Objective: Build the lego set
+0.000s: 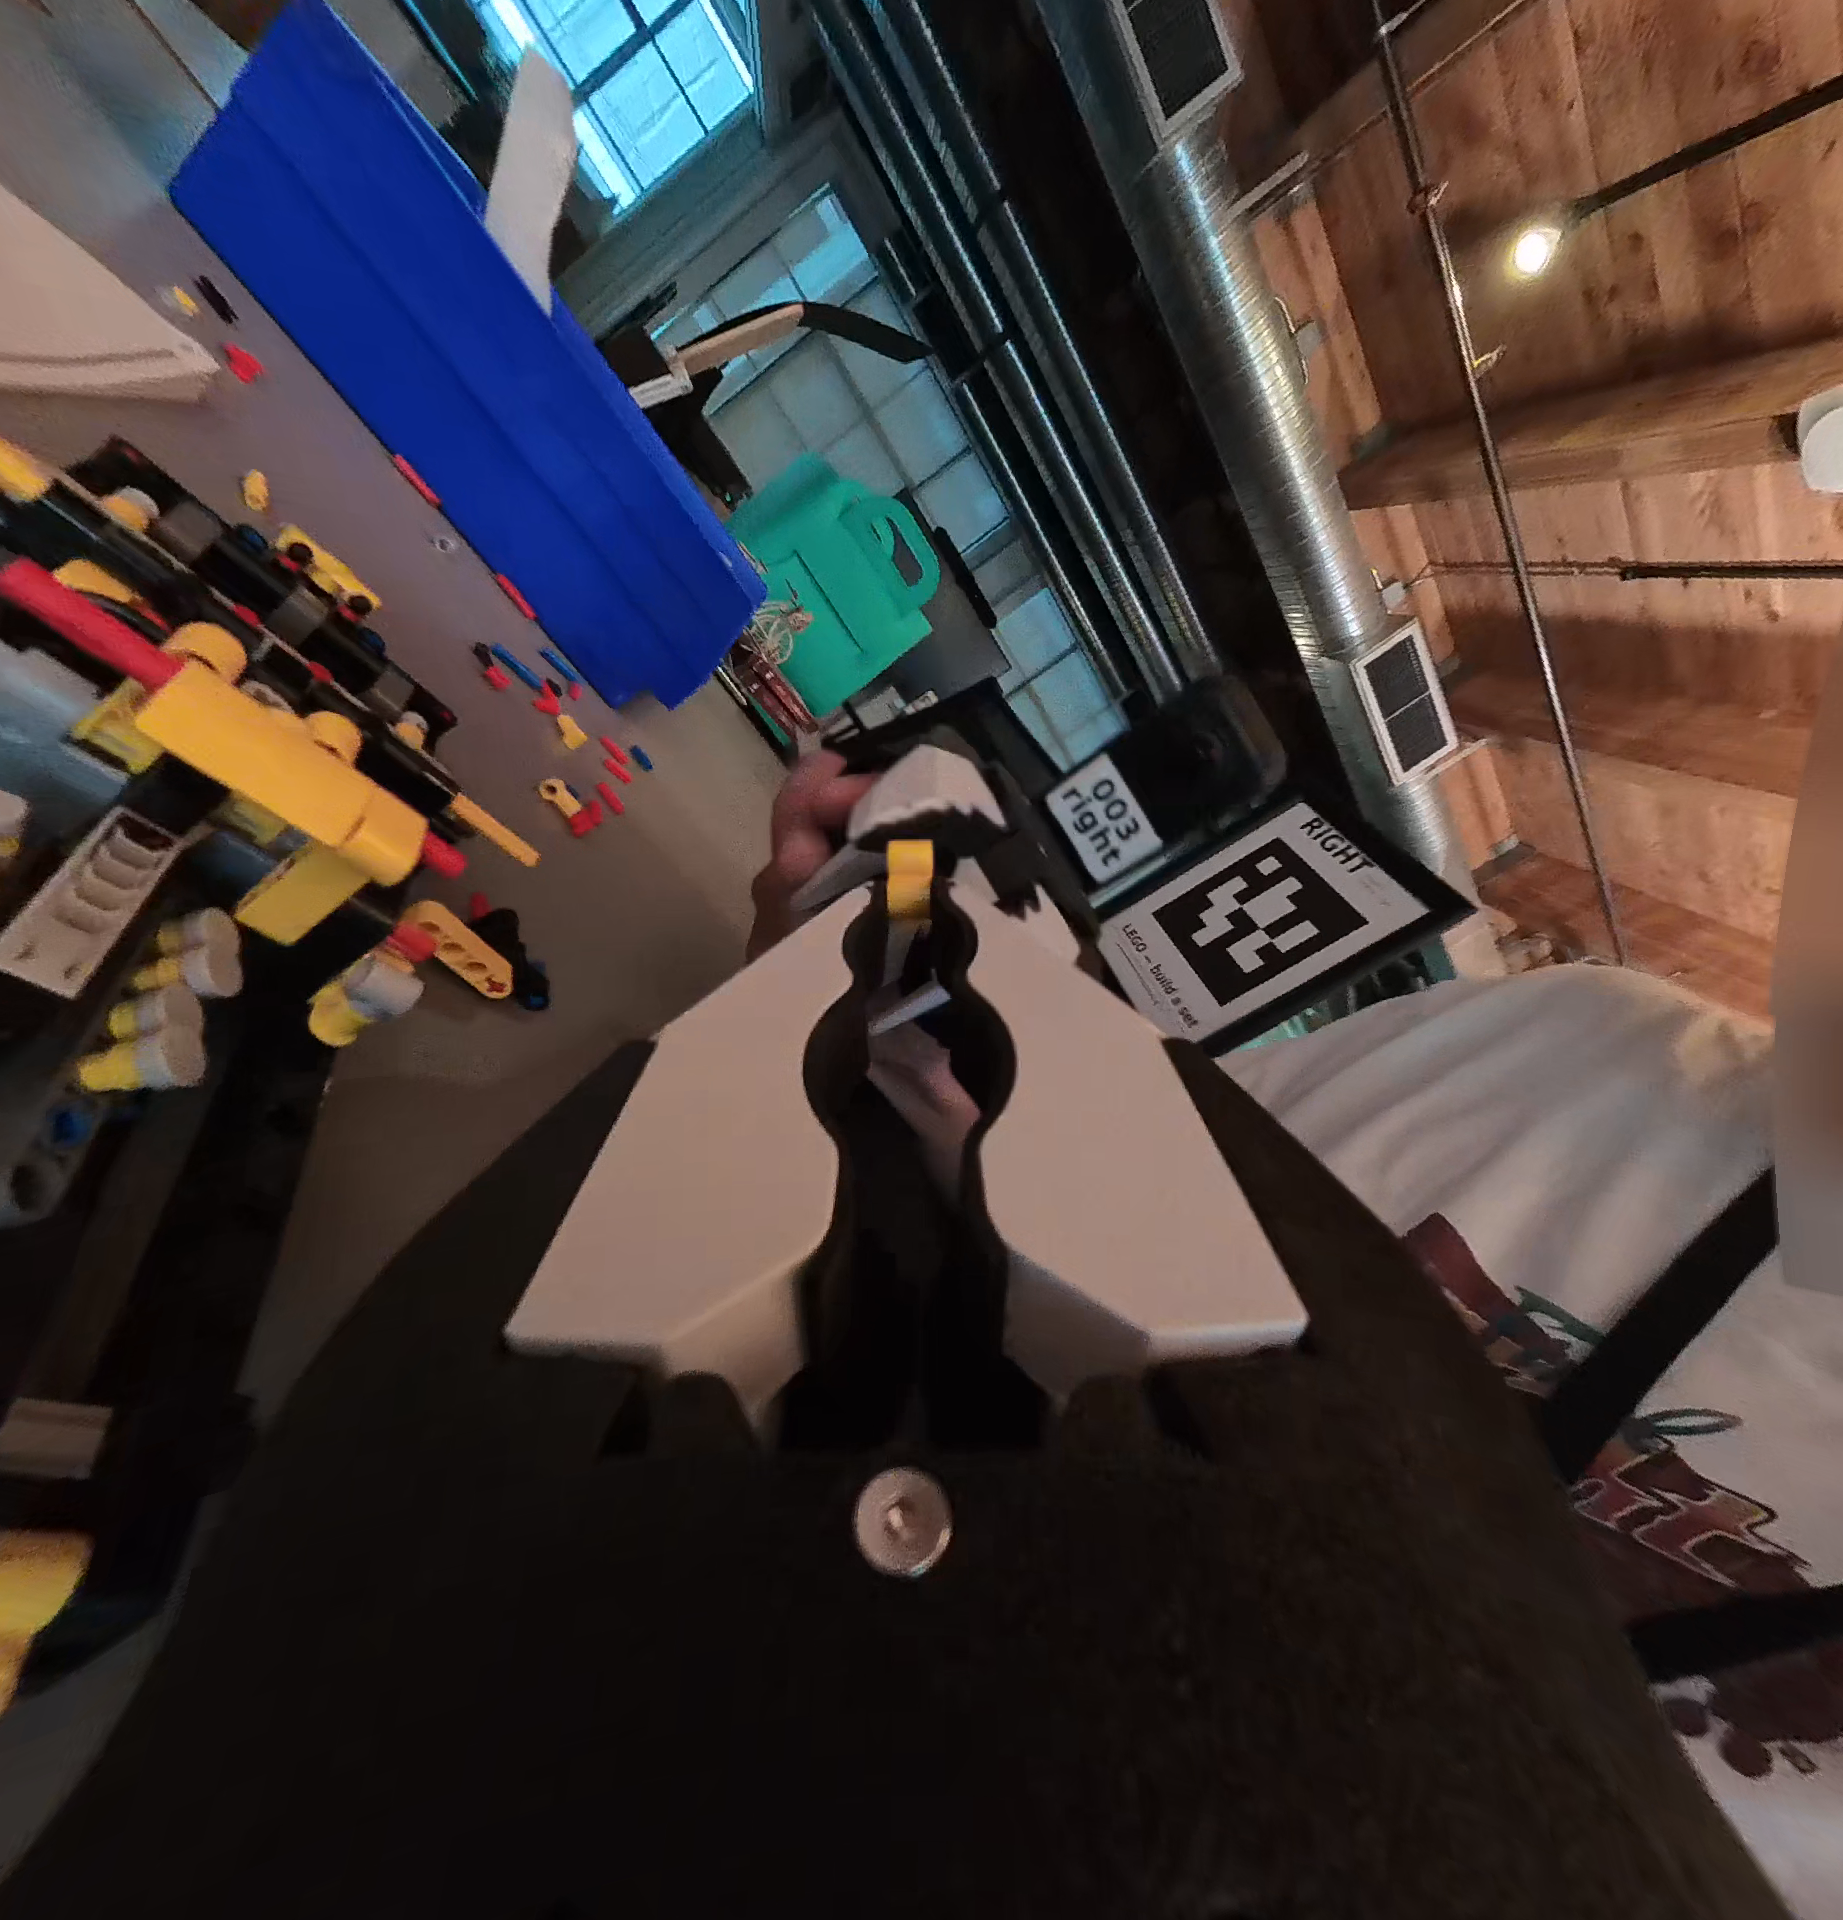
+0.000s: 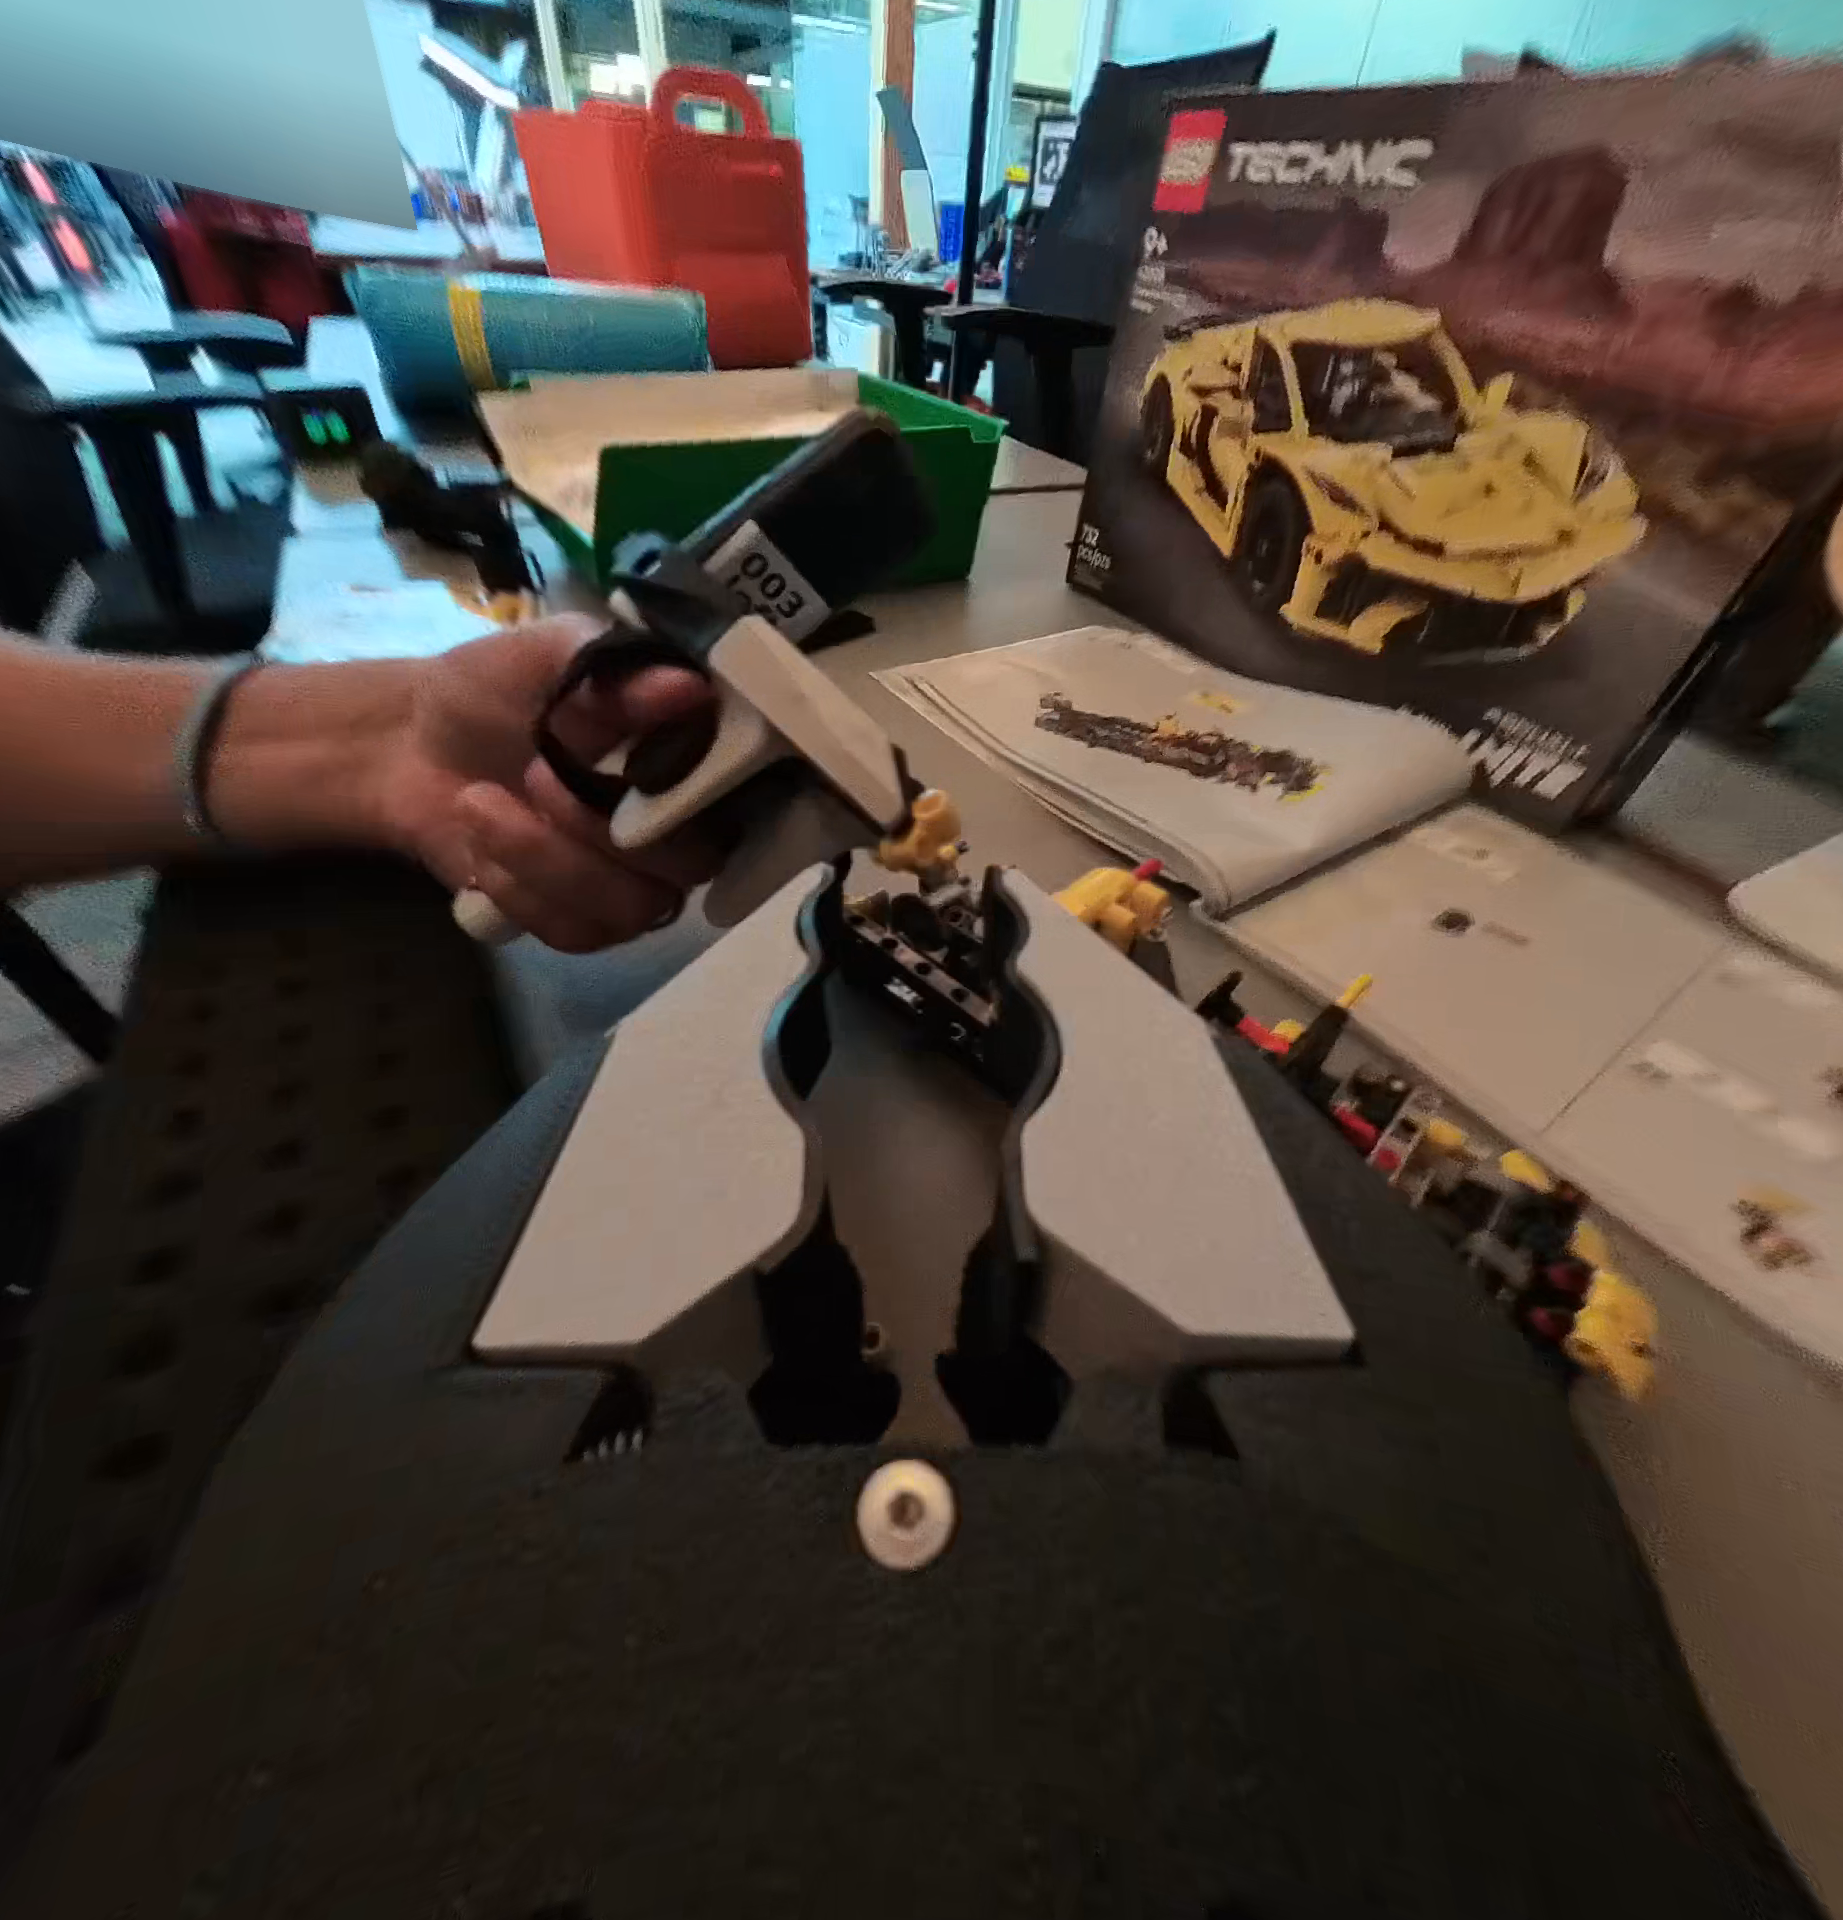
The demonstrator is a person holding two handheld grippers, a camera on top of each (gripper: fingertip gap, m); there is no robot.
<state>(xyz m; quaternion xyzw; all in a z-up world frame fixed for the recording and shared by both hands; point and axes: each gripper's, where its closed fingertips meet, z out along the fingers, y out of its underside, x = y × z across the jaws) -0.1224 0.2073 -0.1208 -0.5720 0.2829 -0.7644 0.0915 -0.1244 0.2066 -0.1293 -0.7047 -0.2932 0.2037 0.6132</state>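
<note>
A: Nearest the lens in the right wrist view is the right gripper point(image 2: 912, 914), low in the middle of the frame. Its grey fingers point(image 2: 688, 1143) pinch a black beam assembly point(image 2: 922, 961) between their tips.

B: And the left gripper point(image 1: 909, 883)?

A: In its own view its fingers press together on a small yellow piece point(image 1: 909, 878), which sticks out past the tips at the centre of the frame. In the right view the same gripper comes in from the left, held by a hand point(image 2: 501, 790), with the yellow piece just above the black assembly; I cannot tell whether they touch.

B: What containers show?

A: A blue bin point(image 1: 460, 343) at the upper left of the left view; its inside is hidden. Loose red, blue and yellow pieces point(image 1: 584, 748) lie on the table point(image 1: 626, 914) beside it. In the right view, a green bin point(image 2: 927, 426) sits above centre with a flat sheet of brown paper lying in it, and a red tote point(image 2: 678, 218) behind it.

B: And the set itself?

A: The partly built car point(image 1: 221, 727) lies at the left edge of the left view. The box point(image 2: 1468, 436) stands at the upper right of the right view, with the instruction booklet point(image 2: 1177, 758) open before it.
</note>
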